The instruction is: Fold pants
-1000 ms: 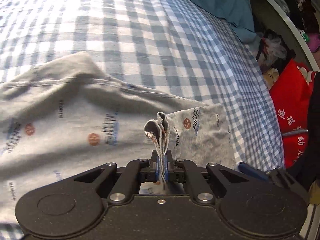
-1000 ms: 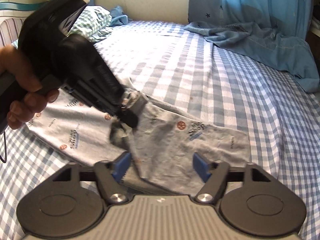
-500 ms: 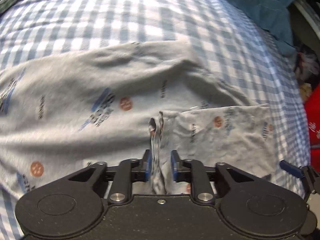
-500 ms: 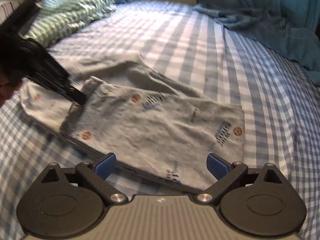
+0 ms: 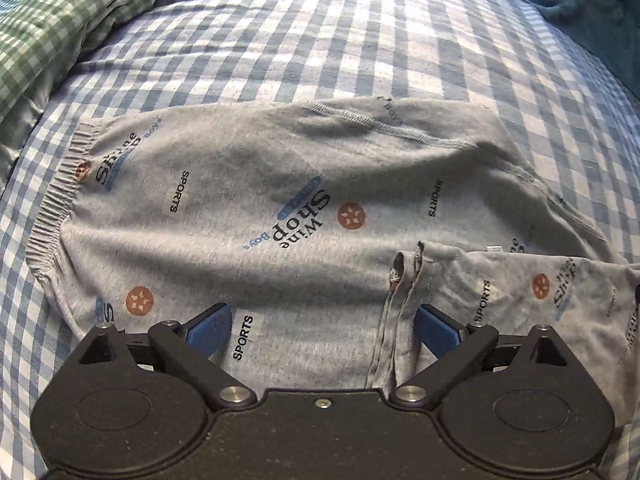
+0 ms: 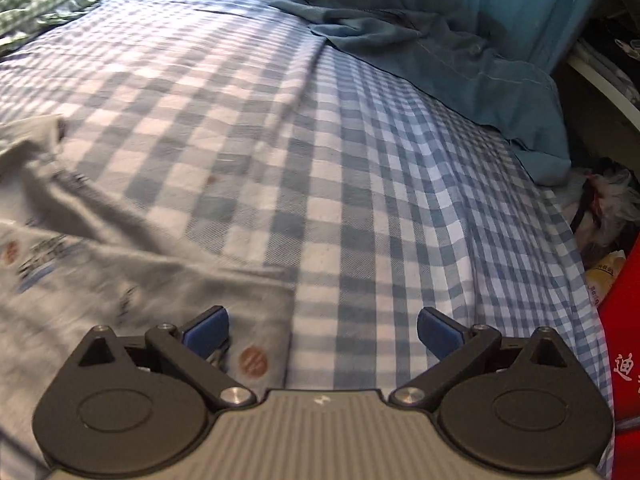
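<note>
The grey printed pants (image 5: 280, 200) lie on the blue checked bed sheet (image 5: 360, 40), with the ribbed waistband (image 5: 52, 208) at the left and a leg folded back over the body at the right (image 5: 540, 292). A bunched fold of cloth (image 5: 400, 300) stands up by the right finger of my left gripper (image 5: 322, 326), which is open just above the pants and holds nothing. In the right wrist view the pants (image 6: 100, 280) fill the lower left. My right gripper (image 6: 322, 330) is open over the pants' right edge and the sheet.
A green checked pillow (image 5: 52, 20) lies at the far left. A blue garment (image 6: 460, 60) lies at the bed's far right. Red bags and clutter (image 6: 624, 320) sit off the bed's right edge.
My left gripper has opened and let go of the bunched pant fold, which now rests on the pants. My right gripper has swung right, toward the pants' right edge.
</note>
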The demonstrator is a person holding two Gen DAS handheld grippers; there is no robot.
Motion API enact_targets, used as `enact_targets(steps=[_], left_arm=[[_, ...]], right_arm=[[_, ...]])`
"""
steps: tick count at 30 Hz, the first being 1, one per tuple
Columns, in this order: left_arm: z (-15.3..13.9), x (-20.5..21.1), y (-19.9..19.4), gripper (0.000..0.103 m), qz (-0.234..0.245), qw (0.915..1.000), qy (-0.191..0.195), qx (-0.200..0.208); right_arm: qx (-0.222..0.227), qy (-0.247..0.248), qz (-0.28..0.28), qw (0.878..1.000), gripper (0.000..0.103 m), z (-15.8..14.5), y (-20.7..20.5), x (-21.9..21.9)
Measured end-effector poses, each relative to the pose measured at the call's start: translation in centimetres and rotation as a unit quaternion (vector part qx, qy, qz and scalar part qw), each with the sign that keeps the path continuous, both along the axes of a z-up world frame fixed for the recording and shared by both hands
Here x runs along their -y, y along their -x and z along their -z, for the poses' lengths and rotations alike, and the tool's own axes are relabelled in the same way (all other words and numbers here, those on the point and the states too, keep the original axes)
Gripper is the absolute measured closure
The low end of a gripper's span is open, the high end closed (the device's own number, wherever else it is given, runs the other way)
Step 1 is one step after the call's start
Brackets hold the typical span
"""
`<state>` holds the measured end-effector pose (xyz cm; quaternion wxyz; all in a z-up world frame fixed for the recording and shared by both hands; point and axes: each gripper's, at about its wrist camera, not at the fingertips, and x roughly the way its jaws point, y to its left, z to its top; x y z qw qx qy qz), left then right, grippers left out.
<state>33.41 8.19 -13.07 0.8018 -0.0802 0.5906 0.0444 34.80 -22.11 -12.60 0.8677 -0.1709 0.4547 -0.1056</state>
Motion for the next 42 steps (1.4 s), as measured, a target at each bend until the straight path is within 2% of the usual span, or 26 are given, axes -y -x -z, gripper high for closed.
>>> enact_targets(steps=[3, 8, 10, 14, 16, 19, 21, 24, 27, 29, 34, 38, 42], left_arm=[[0.7, -0.5, -0.3, 0.0, 0.0, 1.0, 0.001, -0.006], [0.3, -0.8, -0.2, 0.001, 0.004, 0.9999, 0.007, -0.01], [-0.3, -1.0, 0.5, 0.001, 0.001, 1.0, 0.009, -0.004], [-1.2, -1.5, 3.5, 0.001, 0.014, 0.9994, 0.019, 0.025], [-0.6, -1.4, 4.8, 0.001, 0.028, 0.9994, 0.008, 0.017], [0.8, -1.7, 6.2, 0.0, 0.029, 0.9996, -0.002, 0.003], [0.8, -2.2, 6.6, 0.001, 0.014, 0.9997, 0.011, 0.016], [0.4, -3.0, 6.7, 0.001, 0.009, 0.9994, 0.029, 0.014], [-0.4, -5.1, 7.2, 0.001, -0.01, 0.9979, 0.058, 0.028], [-0.8, -7.2, 8.0, 0.001, -0.03, 0.9965, 0.066, 0.042], [-1.1, -12.3, 10.3, 0.001, -0.087, 0.9933, 0.033, 0.068], [-0.8, -16.7, 10.6, 0.001, -0.143, 0.985, 0.039, 0.088], [-0.9, -19.9, 10.0, 0.001, -0.183, 0.9738, 0.048, 0.126]], right_arm=[[-0.027, 0.009, -0.015, 0.999, 0.0, 1.9, -1.6, 0.4], [-0.024, 0.037, -0.045, 0.998, 0.0, 1.6, -1.5, -0.1], [-0.02, 0.051, -0.047, 0.997, 0.0, 0.7, -0.3, -0.8], [-0.011, 0.046, -0.049, 0.998, 0.0, -0.6, 4.1, -1.9], [-0.016, 0.043, -0.049, 0.998, 0.0, -0.3, 6.2, -2.5], [-0.061, 0.043, -0.04, 0.996, 0.0, 1.9, 8.1, -3.2], [-0.039, 0.036, -0.023, 0.998, 0.0, 2.1, 8.7, -3.3], [-0.064, 0.037, -0.015, 0.997, 0.0, 1.0, 7.5, -3.9], [-0.043, 0.03, -0.044, 0.998, 0.0, -0.9, 5.8, -6.0], [-0.03, 0.019, -0.085, 0.996, 0.0, -1.8, 3.9, -8.5], [-0.014, -0.008, -0.183, 0.983, 0.0, -2.5, -2.2, -15.8], [-0.011, -0.02, -0.232, 0.972, 0.0, -2.4, -6.8, -20.4], [-0.041, 0.024, -0.233, 0.971, 0.0, 0.1, -11.2, -22.4]])
